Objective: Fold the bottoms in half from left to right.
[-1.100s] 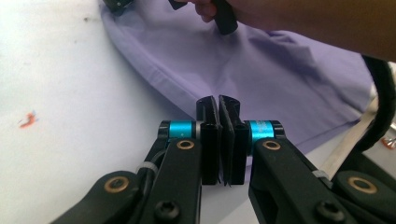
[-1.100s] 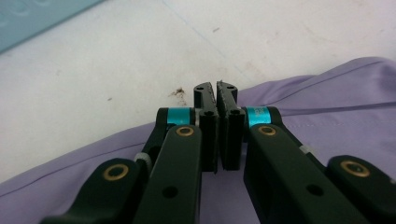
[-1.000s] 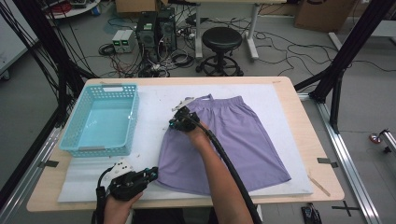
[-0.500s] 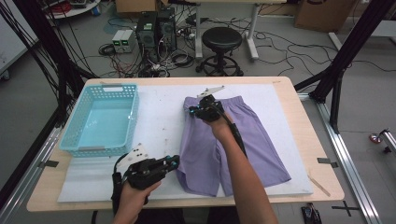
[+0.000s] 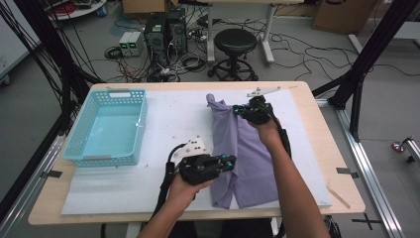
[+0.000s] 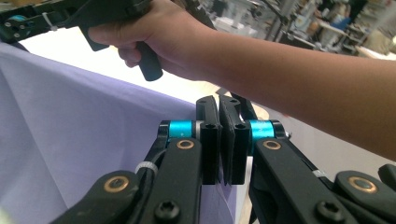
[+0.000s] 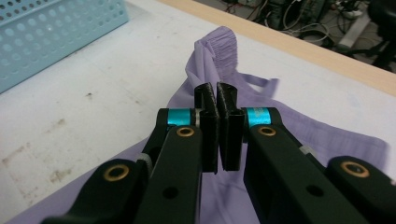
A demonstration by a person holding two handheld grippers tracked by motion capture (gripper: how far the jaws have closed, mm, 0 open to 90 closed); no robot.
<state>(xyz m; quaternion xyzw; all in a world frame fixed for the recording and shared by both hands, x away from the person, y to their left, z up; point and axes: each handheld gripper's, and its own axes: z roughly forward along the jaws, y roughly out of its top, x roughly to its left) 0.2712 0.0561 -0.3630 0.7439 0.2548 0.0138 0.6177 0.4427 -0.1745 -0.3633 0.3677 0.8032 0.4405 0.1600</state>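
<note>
A pair of lilac shorts [image 5: 255, 163] lies on the white mat, its left half raised and carried over the right half. My left gripper [image 5: 225, 162] is shut on the near hem edge, and in the left gripper view the cloth [image 6: 70, 130] hangs from the shut left gripper [image 6: 218, 100]. My right gripper [image 5: 236, 110] is shut on the gathered waistband at the far end. In the right gripper view the waistband [image 7: 219, 46] bunches up just past the right gripper [image 7: 217, 88]. The right hand [image 6: 154, 32] shows above the cloth in the left gripper view.
A light blue basket [image 5: 111, 126] stands empty at the mat's left. The white mat [image 5: 163, 124] covers most of the wooden table [image 5: 341, 163]. A thin wooden stick [image 5: 339, 197] lies near the front right corner. A stool and cables sit on the floor behind.
Both grippers have moved to the right and risen, pulling the left side of the shorts over the right side. The shorts now look narrower and doubled.
</note>
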